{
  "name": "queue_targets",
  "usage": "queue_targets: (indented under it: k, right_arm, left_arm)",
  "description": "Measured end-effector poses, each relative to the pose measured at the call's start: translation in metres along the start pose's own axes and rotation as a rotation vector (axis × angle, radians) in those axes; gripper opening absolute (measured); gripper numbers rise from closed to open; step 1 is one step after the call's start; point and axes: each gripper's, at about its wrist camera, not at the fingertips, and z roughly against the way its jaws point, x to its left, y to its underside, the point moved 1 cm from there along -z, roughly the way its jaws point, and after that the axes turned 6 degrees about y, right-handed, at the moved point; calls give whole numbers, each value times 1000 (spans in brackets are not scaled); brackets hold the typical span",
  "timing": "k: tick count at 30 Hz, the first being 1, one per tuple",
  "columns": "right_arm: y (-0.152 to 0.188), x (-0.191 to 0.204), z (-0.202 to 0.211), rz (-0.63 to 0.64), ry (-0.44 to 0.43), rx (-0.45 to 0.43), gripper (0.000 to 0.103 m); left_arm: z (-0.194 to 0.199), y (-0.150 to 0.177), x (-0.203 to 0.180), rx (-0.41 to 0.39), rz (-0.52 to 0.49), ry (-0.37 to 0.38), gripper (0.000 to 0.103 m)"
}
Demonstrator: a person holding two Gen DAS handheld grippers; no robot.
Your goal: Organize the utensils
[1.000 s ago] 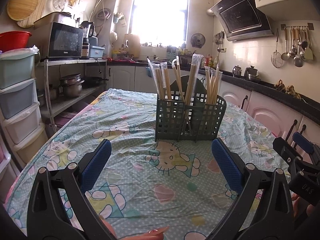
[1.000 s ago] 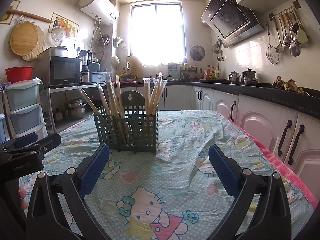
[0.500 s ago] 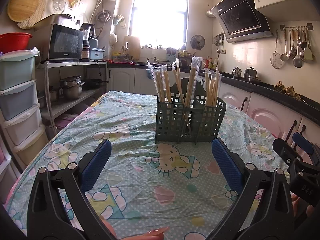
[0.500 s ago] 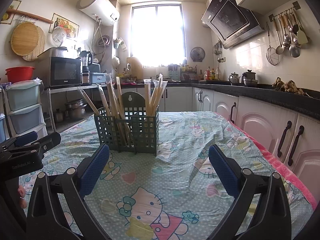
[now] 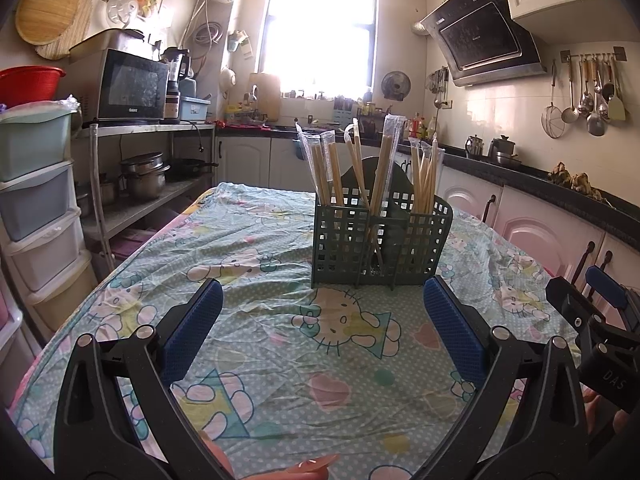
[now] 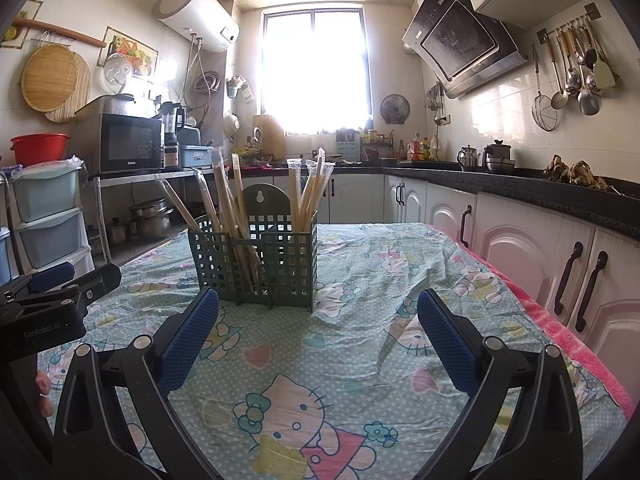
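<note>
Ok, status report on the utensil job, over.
Left tool open, empty. Right tool open, empty. Green caddy upright on tablecloth, wrapped chopsticks standing inside. Nothing between tools and caddy.

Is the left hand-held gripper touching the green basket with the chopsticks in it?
Apart. In the left wrist view, the open left hand-held gripper sits short of the green plastic grid basket, with patterned tablecloth visible between its blue pads and the basket.

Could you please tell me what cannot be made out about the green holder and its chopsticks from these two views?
- Left wrist view: the lower ends of the wrapped chopsticks sit behind the lattice wall of the green holder.
- Right wrist view: the holder's floor is hidden by its front wall.
- Both views: the chopstick count; the wrappers overlap.
</note>
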Motion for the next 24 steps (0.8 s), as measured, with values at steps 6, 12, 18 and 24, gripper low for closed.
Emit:
queue_targets:
  k: [6, 12, 18, 24]
  right_arm:
    - [0, 0, 0, 0, 1, -1, 97]
    - [0, 0, 0, 0, 0, 0, 97]
    - [0, 0, 0, 0, 0, -1, 97]
    - [0, 0, 0, 0, 0, -1, 97]
  left_arm:
    - [0, 1, 0, 0, -2, 1, 93]
    - [1, 1, 0, 0, 0, 0, 93]
    - [1, -1, 0, -5, -3, -5, 93]
    - [0, -1, 0, -4, -2, -4, 93]
